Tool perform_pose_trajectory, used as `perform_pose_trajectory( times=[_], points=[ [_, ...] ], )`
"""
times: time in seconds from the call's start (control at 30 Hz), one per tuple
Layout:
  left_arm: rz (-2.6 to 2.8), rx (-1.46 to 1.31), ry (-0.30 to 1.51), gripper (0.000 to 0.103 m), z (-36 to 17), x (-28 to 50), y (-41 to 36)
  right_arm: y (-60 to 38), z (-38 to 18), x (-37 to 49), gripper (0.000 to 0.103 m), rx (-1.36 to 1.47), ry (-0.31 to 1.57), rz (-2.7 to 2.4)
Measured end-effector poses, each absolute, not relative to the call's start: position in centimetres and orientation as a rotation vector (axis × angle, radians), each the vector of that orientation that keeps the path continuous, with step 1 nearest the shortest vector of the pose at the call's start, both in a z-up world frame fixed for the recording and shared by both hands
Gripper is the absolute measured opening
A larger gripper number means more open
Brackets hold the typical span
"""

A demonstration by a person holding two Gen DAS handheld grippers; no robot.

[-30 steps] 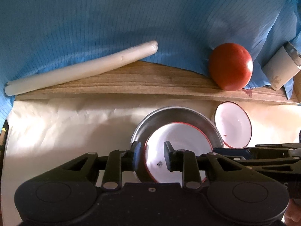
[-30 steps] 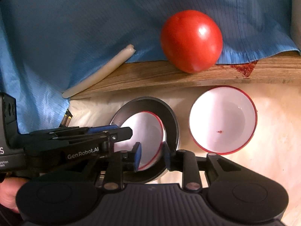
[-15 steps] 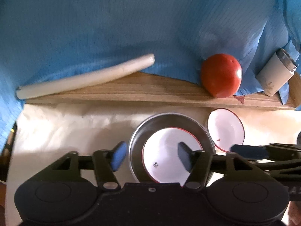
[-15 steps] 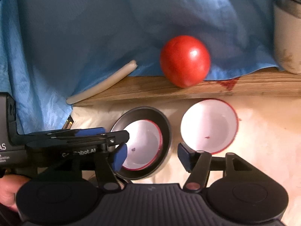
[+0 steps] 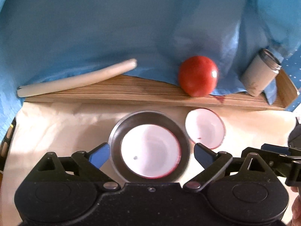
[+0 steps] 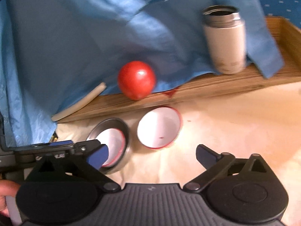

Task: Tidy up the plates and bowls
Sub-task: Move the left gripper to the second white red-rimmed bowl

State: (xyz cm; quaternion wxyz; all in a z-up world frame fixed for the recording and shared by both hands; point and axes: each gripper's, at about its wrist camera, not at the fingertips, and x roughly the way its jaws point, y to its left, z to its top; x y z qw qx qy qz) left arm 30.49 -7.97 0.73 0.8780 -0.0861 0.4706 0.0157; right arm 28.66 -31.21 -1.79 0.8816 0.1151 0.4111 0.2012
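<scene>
A steel bowl (image 5: pixel 185 141) sits on the cream paper with a white red-rimmed bowl (image 5: pixel 150 152) nested inside it. A second white red-rimmed bowl (image 5: pixel 205 130) lies just to its right. My left gripper (image 5: pixel 152 154) hovers above the nested pair, jaws opening wide, pads clear of both rims. In the right wrist view the steel bowl (image 6: pixel 125 162), its inner bowl (image 6: pixel 111 141) and the second bowl (image 6: pixel 158 128) lie ahead. My right gripper (image 6: pixel 152 155) is also opening and holds nothing. The left gripper (image 6: pixel 56 148) shows at the left edge there.
A red tomato-like ball (image 5: pixel 197 75) rests on the wooden ledge (image 5: pixel 131 92) against blue cloth (image 5: pixel 112 28). A white rod (image 5: pixel 75 81) lies on the ledge's left. A pale cylindrical cup (image 6: pixel 224 39) stands at the right. A hand (image 6: pixel 5 194) shows at bottom left.
Both grippers went from nearly shut on the nested bowls' rims to wide open, letting go. Both pulled back and up, so the bowls look smaller.
</scene>
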Motion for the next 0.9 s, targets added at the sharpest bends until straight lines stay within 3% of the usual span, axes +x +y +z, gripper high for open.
perform_pose_trajectory(
  times=[0.53, 0.9],
  points=[
    [-0.110, -0.266, 1.012, 0.102, 0.4, 29.2, -15.6, -39.0, -2.5, 27.3, 0.103, 0.203, 0.833, 0.257],
    [0.075, -0.603, 1.057, 0.102, -3.1, 28.6, -16.5, -42.3, -4.0, 28.0, 0.103, 0.141, 0.929, 0.161]
  ],
)
